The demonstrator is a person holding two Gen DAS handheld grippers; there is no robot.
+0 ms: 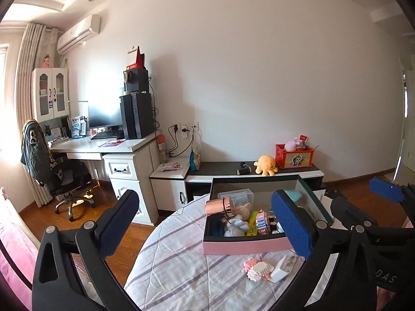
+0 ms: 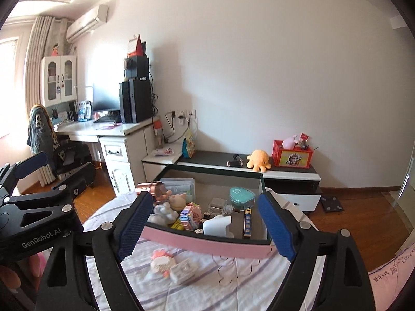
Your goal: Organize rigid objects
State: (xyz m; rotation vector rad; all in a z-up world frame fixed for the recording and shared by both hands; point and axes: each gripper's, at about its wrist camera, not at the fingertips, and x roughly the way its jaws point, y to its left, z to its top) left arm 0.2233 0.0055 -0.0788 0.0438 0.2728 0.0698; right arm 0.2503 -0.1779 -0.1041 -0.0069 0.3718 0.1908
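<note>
A pink-sided open box [image 1: 243,247] [image 2: 207,243] sits on the striped bed, filled with several small items: a rose-gold jar [image 1: 219,206], white figurines [image 1: 237,224], a block toy [image 2: 190,215], a teal case [image 2: 242,195]. A pink-white block toy [image 1: 258,269] [image 2: 162,261] and a white packet [image 1: 284,268] [image 2: 182,269] lie on the bed in front of the box. My left gripper [image 1: 205,229] is open and empty above the bed's left side. My right gripper [image 2: 207,229] is open and empty, just before the box.
The bed cover [image 1: 181,267] is striped white and purple. Behind stand a low black-topped cabinet [image 1: 259,172] with a yellow octopus plush [image 1: 267,164] and red crate [image 1: 294,155], a desk [image 1: 103,145] with computer, and an office chair [image 1: 52,165].
</note>
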